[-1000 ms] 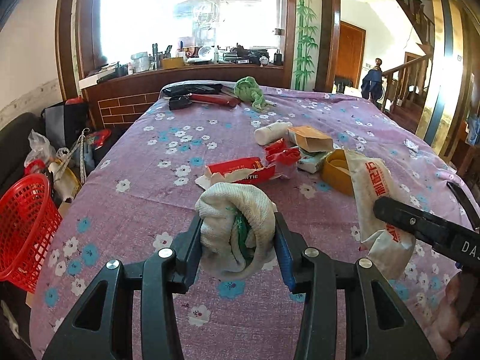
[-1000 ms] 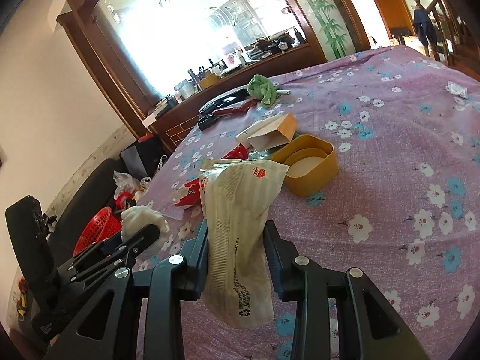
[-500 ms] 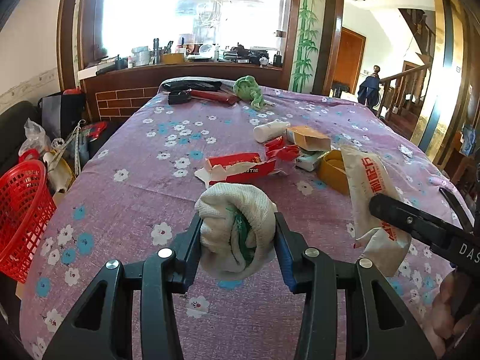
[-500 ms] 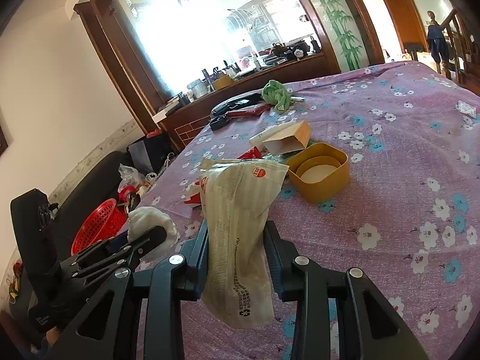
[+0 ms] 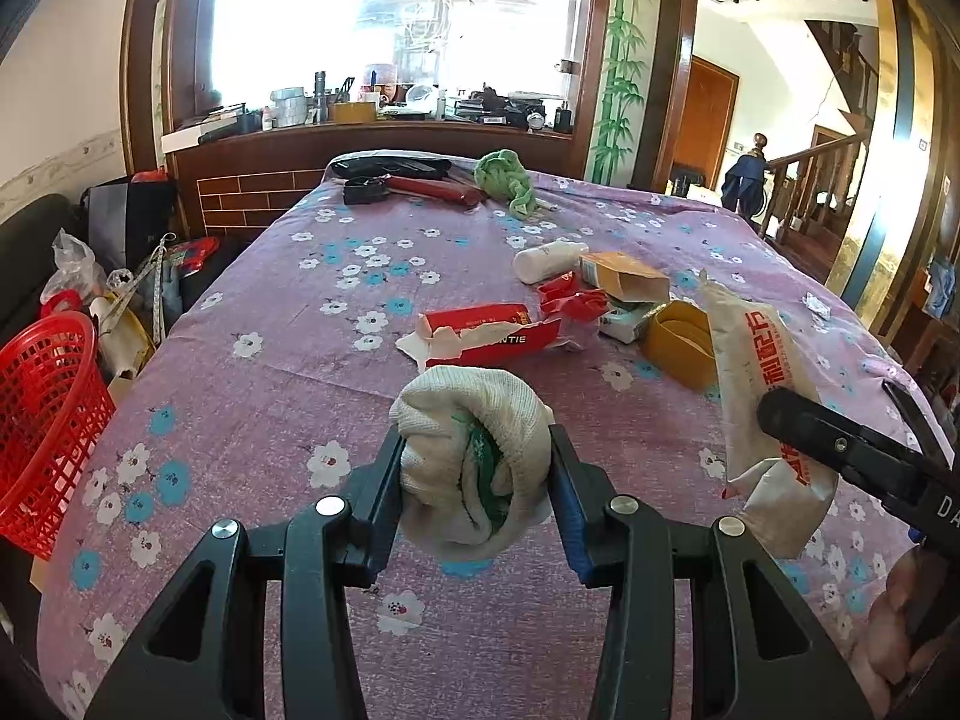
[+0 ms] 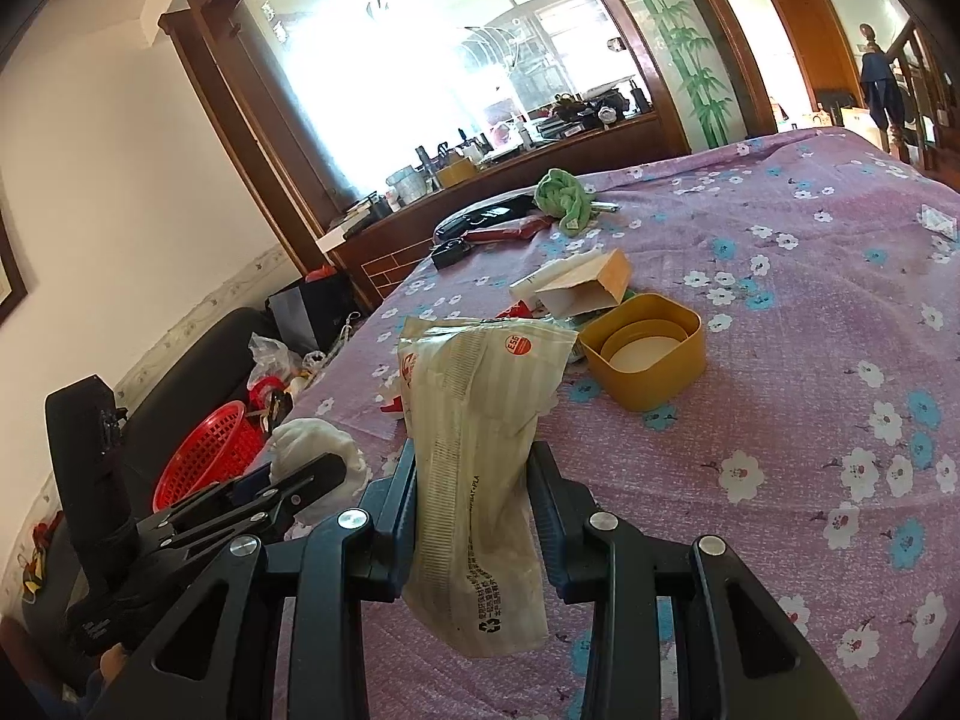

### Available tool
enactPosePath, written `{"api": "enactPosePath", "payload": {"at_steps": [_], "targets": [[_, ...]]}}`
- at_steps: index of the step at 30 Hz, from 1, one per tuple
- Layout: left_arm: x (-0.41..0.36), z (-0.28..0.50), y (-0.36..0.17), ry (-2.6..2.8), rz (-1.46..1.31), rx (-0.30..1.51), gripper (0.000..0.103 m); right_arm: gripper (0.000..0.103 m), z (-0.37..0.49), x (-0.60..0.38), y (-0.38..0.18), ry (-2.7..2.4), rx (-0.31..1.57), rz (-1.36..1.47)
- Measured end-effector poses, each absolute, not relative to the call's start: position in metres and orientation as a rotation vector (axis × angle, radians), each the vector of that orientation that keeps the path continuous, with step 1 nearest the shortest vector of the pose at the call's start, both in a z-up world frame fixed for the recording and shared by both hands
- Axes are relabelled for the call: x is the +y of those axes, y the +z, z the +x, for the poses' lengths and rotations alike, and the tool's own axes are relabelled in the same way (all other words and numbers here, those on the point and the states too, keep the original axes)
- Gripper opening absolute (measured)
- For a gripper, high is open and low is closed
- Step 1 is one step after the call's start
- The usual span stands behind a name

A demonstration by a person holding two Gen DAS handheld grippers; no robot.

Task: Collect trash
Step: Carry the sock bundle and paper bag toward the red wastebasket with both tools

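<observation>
Left wrist view: white rag bundle (image 5: pixel 474 468) clamped in left tool (image 5: pixel 475 480); printed bag (image 6: pixel 474 456) clamped in right tool (image 6: pixel 472 507). Red basket (image 5: pixel 42 420) seen past worktop (image 5: pixel 252 420) left edge.

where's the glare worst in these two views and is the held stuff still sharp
Left wrist view: the window blows out white, yet the white cloth wad in the left gripper stays sharp. Right wrist view: same washed-out window, edges bowed, printed bag in the right gripper crisp.

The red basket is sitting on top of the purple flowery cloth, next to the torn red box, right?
Not quite. The red basket sits off the purple flowery cloth, down beside its left edge, far from the torn red box. The left wrist view shows it.
</observation>
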State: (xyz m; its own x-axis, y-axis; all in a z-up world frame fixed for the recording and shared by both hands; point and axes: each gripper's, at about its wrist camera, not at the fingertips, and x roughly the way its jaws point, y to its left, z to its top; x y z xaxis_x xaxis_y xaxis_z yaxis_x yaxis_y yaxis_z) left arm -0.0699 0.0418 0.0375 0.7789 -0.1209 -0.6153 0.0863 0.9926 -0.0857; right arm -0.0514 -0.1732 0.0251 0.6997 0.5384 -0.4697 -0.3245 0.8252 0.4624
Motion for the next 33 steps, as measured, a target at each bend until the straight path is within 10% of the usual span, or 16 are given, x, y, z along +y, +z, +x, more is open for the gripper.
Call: {"api": "enactPosePath", "payload": {"at_steps": [33], "targets": [[0.0428, -0.0688, 0.039, -0.106, -0.059, 0.665, 0.043, 0.037, -0.0557, -0.1725, 0.0257, 0.51, 0.622, 0.363]]}}
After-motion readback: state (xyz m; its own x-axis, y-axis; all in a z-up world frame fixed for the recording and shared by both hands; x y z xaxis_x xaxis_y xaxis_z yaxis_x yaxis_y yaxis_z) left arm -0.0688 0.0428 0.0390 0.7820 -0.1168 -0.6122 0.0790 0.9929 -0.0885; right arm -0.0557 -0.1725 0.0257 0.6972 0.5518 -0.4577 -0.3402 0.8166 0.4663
